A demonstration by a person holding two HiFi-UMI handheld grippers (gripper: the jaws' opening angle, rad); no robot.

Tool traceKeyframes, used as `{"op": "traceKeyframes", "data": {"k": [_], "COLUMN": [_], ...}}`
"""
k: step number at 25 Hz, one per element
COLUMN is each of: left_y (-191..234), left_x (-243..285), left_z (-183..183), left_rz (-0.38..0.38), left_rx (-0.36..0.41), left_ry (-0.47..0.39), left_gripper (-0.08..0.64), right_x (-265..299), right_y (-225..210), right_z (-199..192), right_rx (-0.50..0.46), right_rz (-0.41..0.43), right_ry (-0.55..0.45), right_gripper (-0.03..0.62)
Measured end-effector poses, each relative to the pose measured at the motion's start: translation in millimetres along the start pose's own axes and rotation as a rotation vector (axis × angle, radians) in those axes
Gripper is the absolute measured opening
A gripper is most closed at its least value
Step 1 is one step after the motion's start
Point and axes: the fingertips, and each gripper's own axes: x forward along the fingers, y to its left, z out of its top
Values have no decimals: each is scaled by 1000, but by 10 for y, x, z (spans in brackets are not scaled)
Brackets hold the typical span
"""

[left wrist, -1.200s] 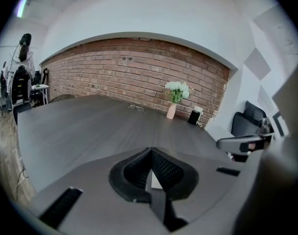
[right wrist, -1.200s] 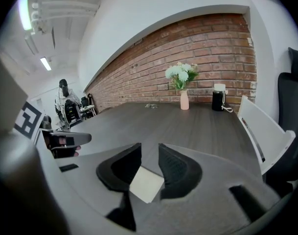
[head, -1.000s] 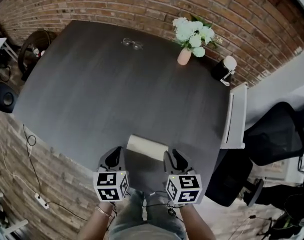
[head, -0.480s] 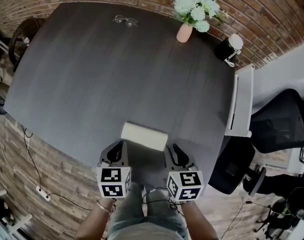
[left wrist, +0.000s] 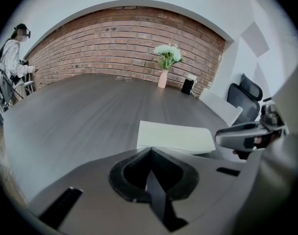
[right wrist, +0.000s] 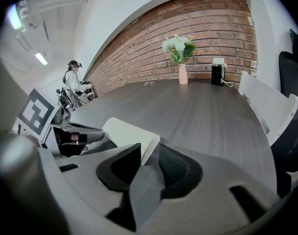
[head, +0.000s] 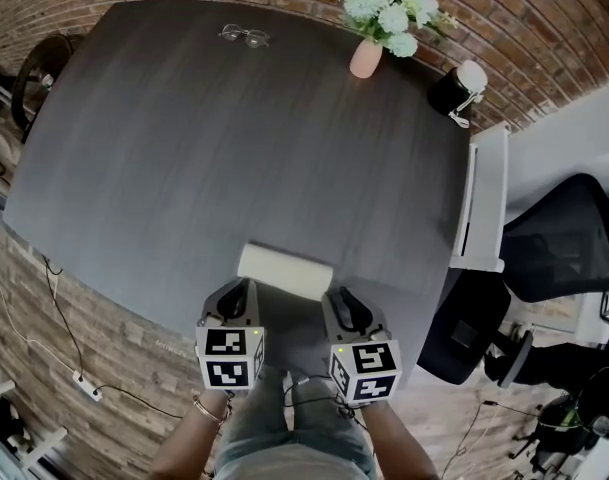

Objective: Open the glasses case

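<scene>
The cream glasses case [head: 284, 271] is lying closed at the dark table's [head: 234, 148] near edge. The left gripper [head: 234, 296] is hovering clenched and empty. The right gripper [head: 342, 300] is hovering slightly parted by the case's right end, grasping nothing. The approach seems to be under way; next comes steadying the base and prising up the lid.

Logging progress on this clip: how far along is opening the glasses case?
Done: nothing; the glasses case lies closed near the table edge. In hand: the left gripper, jaws together, and the right gripper, jaws apart at the case's end, sit beside it; contact can't be judged. Left: grip it and lift the lid.
</scene>
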Motion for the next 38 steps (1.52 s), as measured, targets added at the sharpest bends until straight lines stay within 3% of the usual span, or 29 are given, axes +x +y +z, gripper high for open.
{"op": "traceKeyframes", "data": {"k": [12, 34, 38], "left_y": [30, 23, 27], "left_x": [24, 39, 38], "left_z": [-30, -34, -41], "left_rz": [-10, -14, -8], "left_rx": [-8, -16, -15], "left_ry": [9, 12, 11], "left_gripper": [-5, -5, -5], "right_x": [58, 118, 117], "right_y": [172, 237, 236], "right_z": [-141, -181, -195], "right_rx": [-101, -410, -425], "right_rz": [61, 31, 22], "right_ry": [63, 116, 110], "right_gripper": [124, 126, 127]}}
